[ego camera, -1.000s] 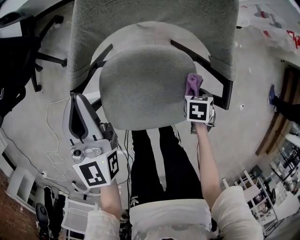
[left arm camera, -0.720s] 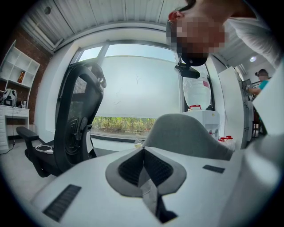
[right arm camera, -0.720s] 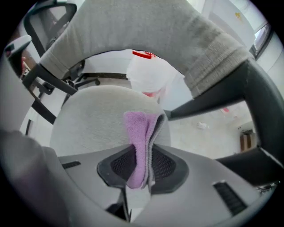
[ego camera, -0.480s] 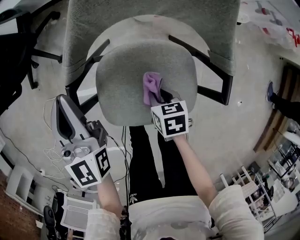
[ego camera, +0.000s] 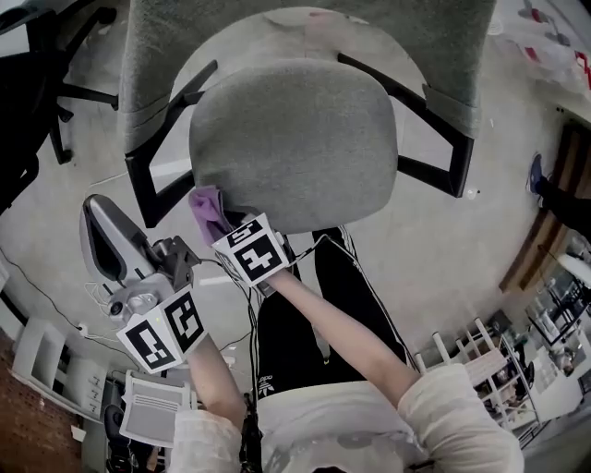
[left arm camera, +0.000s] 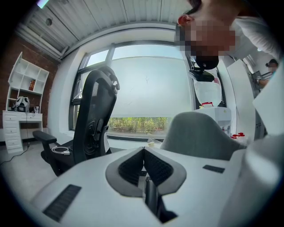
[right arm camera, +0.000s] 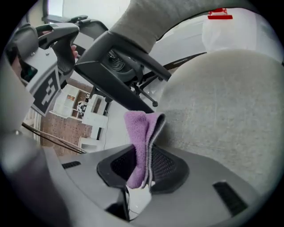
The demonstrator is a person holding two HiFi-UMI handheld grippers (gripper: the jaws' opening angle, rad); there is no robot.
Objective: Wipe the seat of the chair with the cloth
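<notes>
While the left claw (left arm camera: 143, 153) hangs low beside the person, pinched together on nothing, the right claw (right arm camera: 141, 165) is clamped on a folded purple cloth (right arm camera: 138, 133) at the front left edge of the grey chair seat (ego camera: 295, 139).

It looked like an open office or studio workspace: a grey upholstered office chair (ego camera: 295, 129) with black armrests stood on a bare concrete floor (ego camera: 480, 240), and a black high-backed swivel chair (left arm camera: 95, 119) stood close by. A wide window (left arm camera: 146, 88) with a pale blind drawn most of the way down filled one wall under a slatted ceiling (left arm camera: 133, 13), beside an exposed brick wall (left arm camera: 13, 66) with a white shelf unit (left arm camera: 20, 93) against it. More white shelving (ego camera: 489, 356) lined the room's edge.
</notes>
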